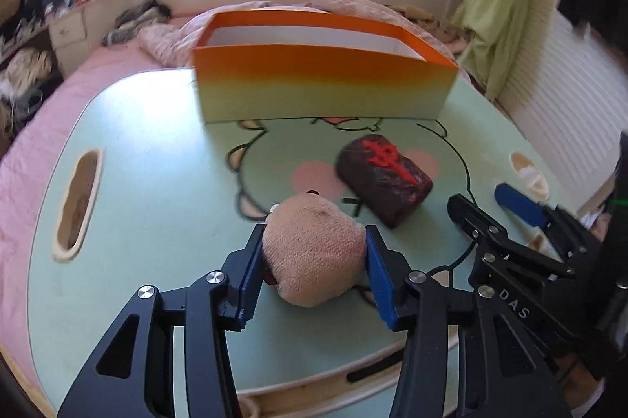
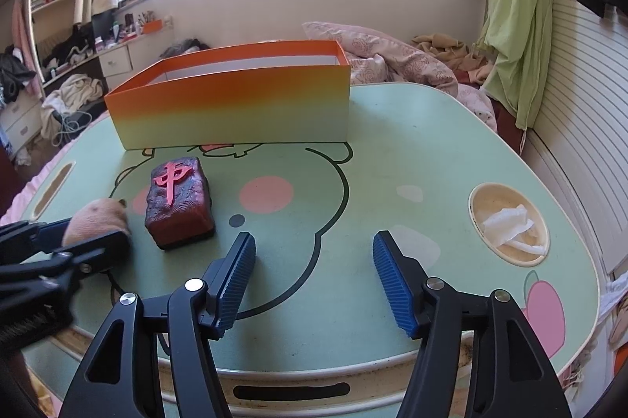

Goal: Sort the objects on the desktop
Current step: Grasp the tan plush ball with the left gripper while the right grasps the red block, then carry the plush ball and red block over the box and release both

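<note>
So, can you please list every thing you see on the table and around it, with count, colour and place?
box: one, orange fading to yellow, open top, at the far side of the table.
block: one, dark red with a red character on top, lying in front of the box.
plush toy: one, beige, on the table near the block, between the left fingers.
table: one, pale green with a cartoon print.
tissue: one crumpled piece, white, in the round cup hole on the table's right side.
bedding: pink, behind the table.
curtain: light green, hanging at the right.
left gripper: black with blue pads, closed on the plush toy.
right gripper: black with blue pads, open, nothing between the fingers.
</note>
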Tool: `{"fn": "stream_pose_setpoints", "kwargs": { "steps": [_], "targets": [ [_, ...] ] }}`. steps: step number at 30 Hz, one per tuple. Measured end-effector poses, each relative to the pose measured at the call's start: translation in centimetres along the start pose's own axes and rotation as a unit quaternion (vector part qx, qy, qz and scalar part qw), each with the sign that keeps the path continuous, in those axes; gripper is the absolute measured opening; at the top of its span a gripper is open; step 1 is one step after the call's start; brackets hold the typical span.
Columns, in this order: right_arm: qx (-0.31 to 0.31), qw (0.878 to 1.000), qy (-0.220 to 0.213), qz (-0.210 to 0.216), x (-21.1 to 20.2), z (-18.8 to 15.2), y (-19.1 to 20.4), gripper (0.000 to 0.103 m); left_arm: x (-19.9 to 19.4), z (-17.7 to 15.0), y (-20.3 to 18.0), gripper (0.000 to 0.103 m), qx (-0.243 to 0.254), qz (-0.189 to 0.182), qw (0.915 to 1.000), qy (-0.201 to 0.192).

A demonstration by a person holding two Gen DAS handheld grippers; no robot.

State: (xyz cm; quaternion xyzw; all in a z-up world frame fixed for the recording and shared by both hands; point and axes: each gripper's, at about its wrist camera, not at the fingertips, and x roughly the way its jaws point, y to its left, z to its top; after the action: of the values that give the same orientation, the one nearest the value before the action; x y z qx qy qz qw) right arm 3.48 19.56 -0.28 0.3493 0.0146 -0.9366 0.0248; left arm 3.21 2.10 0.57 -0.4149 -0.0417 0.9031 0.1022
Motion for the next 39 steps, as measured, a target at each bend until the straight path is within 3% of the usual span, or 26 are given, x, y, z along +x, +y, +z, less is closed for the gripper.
{"fn": "stream_pose_setpoints", "kwargs": {
  "steps": [3, 7, 14, 21, 22, 24, 33, 39],
  "targets": [
    [0.008, 1.0, -0.002, 0.005, -0.1, 0.0, -0.1, 0.062, -1.3, -0.4, 1.7, 0.049, -0.014, 0.009, 0.9998, -0.008],
    [0.02, 0.998, -0.027, 0.044, -1.5, 0.8, 0.4, 0.062, -2.7, -0.8, 4.6, 0.049, -0.038, 0.033, 0.9987, -0.012],
    [-0.018, 0.994, -0.014, 0.106, -0.5, 2.9, 3.9, 0.062, -4.0, -1.3, 7.2, 0.049, -0.065, 0.046, 0.9965, -0.025],
    [-0.025, 0.994, 0.039, 0.098, 2.7, 3.4, 5.1, 0.06, -4.5, -1.3, 7.3, 0.049, -0.064, 0.031, 0.9971, -0.027],
    [-0.027, 0.994, 0.042, 0.097, 2.9, 3.3, 5.2, 0.04, -4.4, -1.2, 7.2, 0.049, -0.064, 0.029, 0.9972, -0.027],
    [-0.029, 0.994, 0.046, 0.096, 3.2, 3.1, 5.3, 0.038, -4.3, -1.0, 7.1, 0.049, -0.065, 0.025, 0.9972, -0.027],
    [-0.031, 0.996, -0.001, 0.081, -0.1, 4.3, 4.0, 0.038, -5.3, 1.3, 5.2, 0.049, -0.041, 0.008, 0.9978, -0.051],
    [-0.029, 0.996, -0.04, 0.073, -2.1, 6.6, 3.5, 0.038, -6.3, 4.9, 3.1, 0.049, -0.016, -0.013, 0.9958, -0.089]
  ]
}}
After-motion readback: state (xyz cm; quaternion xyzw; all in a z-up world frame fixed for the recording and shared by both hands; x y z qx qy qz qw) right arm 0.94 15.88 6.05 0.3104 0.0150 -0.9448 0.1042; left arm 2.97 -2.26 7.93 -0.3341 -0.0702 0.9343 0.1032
